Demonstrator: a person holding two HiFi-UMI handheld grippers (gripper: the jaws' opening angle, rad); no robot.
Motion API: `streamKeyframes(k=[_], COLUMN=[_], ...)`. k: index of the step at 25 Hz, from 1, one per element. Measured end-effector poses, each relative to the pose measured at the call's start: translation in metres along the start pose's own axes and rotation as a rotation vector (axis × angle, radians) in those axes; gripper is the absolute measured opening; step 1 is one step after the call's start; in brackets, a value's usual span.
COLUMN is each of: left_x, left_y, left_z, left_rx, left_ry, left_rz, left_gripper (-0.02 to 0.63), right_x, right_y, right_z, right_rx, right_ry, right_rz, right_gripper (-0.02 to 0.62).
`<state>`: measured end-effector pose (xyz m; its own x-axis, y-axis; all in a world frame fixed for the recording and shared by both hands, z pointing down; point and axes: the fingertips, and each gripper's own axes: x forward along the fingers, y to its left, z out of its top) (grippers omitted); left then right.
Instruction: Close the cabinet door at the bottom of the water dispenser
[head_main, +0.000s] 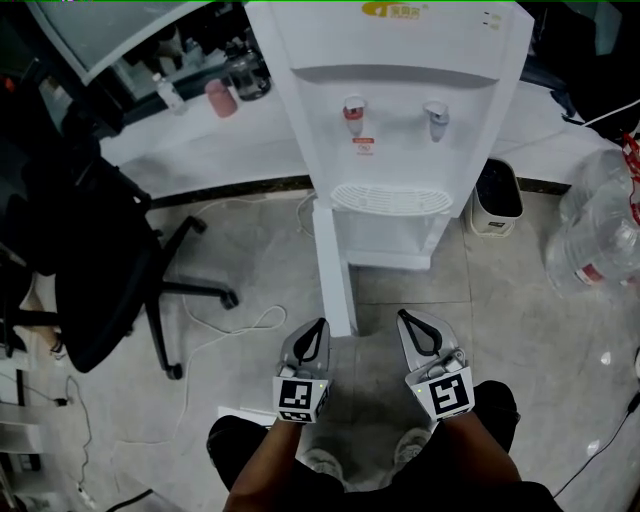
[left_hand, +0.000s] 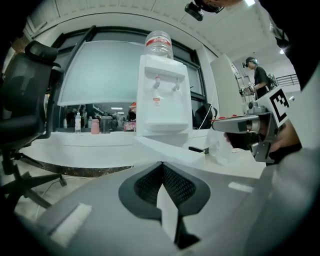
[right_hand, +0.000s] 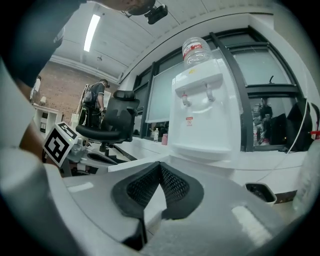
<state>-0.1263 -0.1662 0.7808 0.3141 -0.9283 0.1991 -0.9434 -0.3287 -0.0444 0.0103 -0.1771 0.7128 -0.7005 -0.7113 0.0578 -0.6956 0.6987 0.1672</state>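
Cabinet door (head_main: 335, 270) stood open, free edge just ahead of left gripper (head_main: 321, 324), nearer than right gripper (head_main: 404, 317); both grippers' fingers together, empty.

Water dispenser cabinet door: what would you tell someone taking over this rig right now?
Left gripper: shut, empty, held low beside the free edge of the cabinet door; whether it touches cannot be told.
Right gripper: shut, empty, held low in front of the open cabinet.
The door stands swung out toward the person, at the left of the water dispenser.
Done: nothing yet.
Left: push the door shut, probably with the left gripper.
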Motion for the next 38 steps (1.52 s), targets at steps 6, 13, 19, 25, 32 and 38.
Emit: streamKeyframes(k=[6, 13, 19, 25, 32, 38], left_x=[0.013, 0.038, 0.056, 0.076, 0.097, 0.119], left_y=[-0.026, -0.052, -0.070, -0.087, -0.102, -0.114], left_z=[0.000, 0.011, 0.017, 0.024, 0.029, 0.035], left_rx=[0.003, -0.001, -0.009, -0.009, -0.035, 0.015], left_ry=[0.003, -0.025, -0.038, -0.064, -0.088, -0.092], left_rz=[-0.054, -0.105, -0.137, -0.167, -0.194, -0.226], left_gripper=[0.018, 0.018, 0.018, 0.018, 0.018, 0.018], right_x=[-0.008, -0.013, -0.022, -0.029, -0.041, -0.047], right_y=[-0.011, -0.025, -0.039, -0.052, -0.064, -0.070], right_z=[-0.007, 0.003, 0.007, 0.010, 0.011, 0.007], right_rx=[-0.027, 0.008, 0.005, 0.018, 0.021, 0.036], right_ry=[0.024, -0.033, -0.052, -0.071, -0.086, -0.082], right_rz=[-0.035, -0.084, -0.139, -0.188, -0.234, -0.246], right_gripper=[0.003, 0.003, 0.003, 0.003, 0.003, 0.003])
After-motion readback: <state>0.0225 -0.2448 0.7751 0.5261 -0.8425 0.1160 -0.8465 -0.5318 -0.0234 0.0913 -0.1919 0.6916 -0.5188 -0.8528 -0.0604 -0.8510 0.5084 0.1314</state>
